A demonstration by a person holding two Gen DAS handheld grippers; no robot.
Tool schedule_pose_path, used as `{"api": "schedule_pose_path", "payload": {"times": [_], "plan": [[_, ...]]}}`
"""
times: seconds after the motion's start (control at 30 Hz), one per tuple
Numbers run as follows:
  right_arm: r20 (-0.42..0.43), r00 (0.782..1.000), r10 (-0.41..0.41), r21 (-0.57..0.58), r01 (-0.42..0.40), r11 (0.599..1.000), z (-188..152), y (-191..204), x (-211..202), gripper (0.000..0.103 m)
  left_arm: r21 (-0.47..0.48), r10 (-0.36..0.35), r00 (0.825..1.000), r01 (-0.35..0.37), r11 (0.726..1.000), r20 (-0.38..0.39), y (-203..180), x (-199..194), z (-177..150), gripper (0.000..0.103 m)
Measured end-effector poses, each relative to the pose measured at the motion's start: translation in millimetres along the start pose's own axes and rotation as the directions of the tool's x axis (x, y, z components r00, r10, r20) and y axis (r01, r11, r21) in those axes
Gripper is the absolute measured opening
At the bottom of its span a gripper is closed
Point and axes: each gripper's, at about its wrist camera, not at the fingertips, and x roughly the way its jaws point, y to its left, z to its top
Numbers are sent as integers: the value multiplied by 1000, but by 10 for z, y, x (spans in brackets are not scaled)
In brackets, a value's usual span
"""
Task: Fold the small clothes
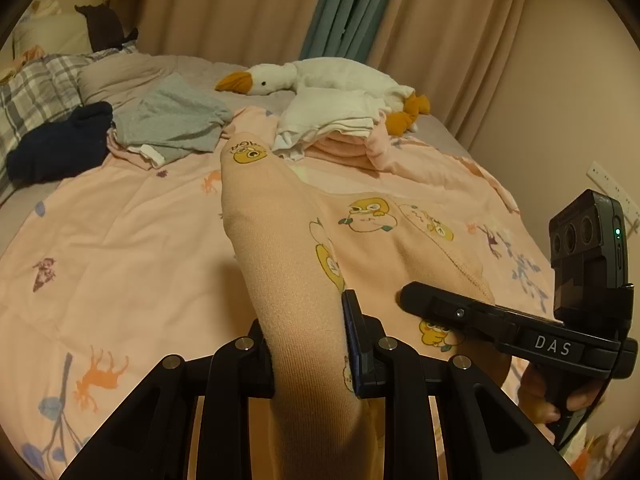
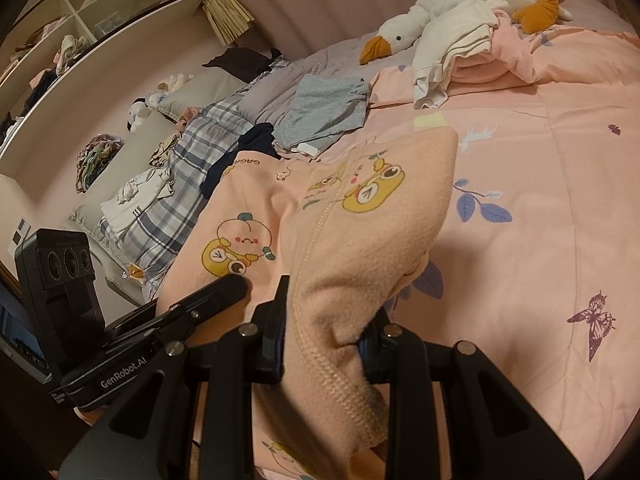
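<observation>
Peach printed garment (image 1: 280, 240) is draped up off the pink duvet (image 1: 120, 220), clamped in both left gripper (image 1: 310, 344) and right gripper (image 2: 324, 320) (zipper edge in right).

Readable text:
- "DAS": white letters on the black body of the right tool (image 1: 408, 300), seen from the left wrist.
- "GenRobot.AI": white print on the black body of the left tool (image 2: 236, 284), seen from the right wrist.
- "GAGA": brown print on the peach cartoon garment (image 2: 256, 216), upside down; partly readable.
</observation>
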Motion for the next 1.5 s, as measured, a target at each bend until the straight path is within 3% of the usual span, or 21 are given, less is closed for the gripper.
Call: {"api": "schedule_pose_path", "payload": {"times": [0.77, 0.93, 1.1, 1.2, 1.3, 1.43, 1.5], "plan": [[-97, 991, -90, 38, 94, 995, -105, -259, 498, 28, -2, 20, 992, -20, 1000, -123, 284, 583, -165, 24], [-186, 971, -147, 92, 167, 982, -199, -533, 853, 29, -36, 42, 970, -52, 998, -240, 481, 1059, -327, 24], [-175, 974, -147, 111, 168, 980, -263, -635, 916, 34, -76, -7, 975, -10, 997, -220, 570, 1038, -346, 24], [-181, 965, -191, 90, 210, 974, -263, -602, 839, 47, -144, -27, 971, -7, 990, -238, 665, 970, -337, 29], [-166, 962, -217, 97, 234, 967, -237, -598, 691, 50, -214, -34, 974, -15, 977, -223, 777, 829, -286, 29], [-104, 960, -261, 83, 269, 959, -157, -569, 443, 54, -219, 76, 990, -100, 971, -115, 860, 538, -195, 29], [-59, 957, -283, 74, 287, 955, -116, -543, 320, 55, -198, 137, 989, -147, 969, -62, 831, 397, -166, 29]]}}
